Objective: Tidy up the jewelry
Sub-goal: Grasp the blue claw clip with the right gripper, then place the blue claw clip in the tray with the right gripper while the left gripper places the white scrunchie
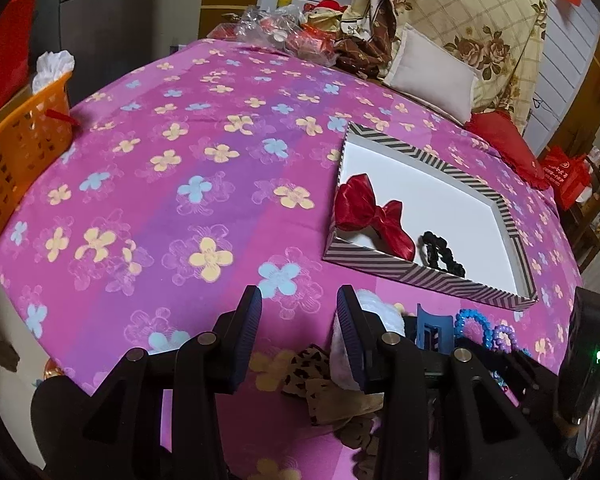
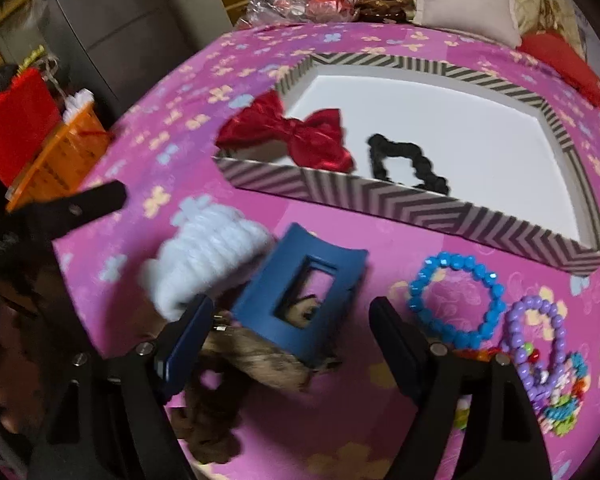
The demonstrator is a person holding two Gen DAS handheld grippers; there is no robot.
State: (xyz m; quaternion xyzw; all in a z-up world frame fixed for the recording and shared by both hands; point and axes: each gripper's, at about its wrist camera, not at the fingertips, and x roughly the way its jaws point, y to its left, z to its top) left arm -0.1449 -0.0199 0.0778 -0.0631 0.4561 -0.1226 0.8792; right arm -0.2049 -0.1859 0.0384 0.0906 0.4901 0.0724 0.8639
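The zigzag-striped tray (image 1: 420, 276) (image 2: 380, 200) lies on the pink flowered bedspread. It holds a red bow (image 1: 372, 212) (image 2: 296, 132), which leans on the left wall, and a black scrunchie (image 1: 440, 250) (image 2: 404, 160). In front of the tray lie a white fluffy scrunchie (image 2: 208, 264), a blue claw clip (image 1: 430, 328) (image 2: 300, 296), a leopard-print scrunchie (image 1: 304, 368) (image 2: 260, 356), a blue bead bracelet (image 2: 456, 300) and a purple one (image 2: 540, 332). My right gripper (image 2: 292, 302) is open and straddles the claw clip; its pads do not touch it. My left gripper (image 1: 298, 296) is open above the leopard scrunchie.
An orange basket (image 1: 16, 160) (image 2: 60, 160) stands at the bed's left edge. Pillows (image 1: 432, 72) and plastic bags (image 1: 268, 28) crowd the far end. More coloured beads (image 2: 568, 400) lie at the right. A person's head shows low on the left in the right wrist view.
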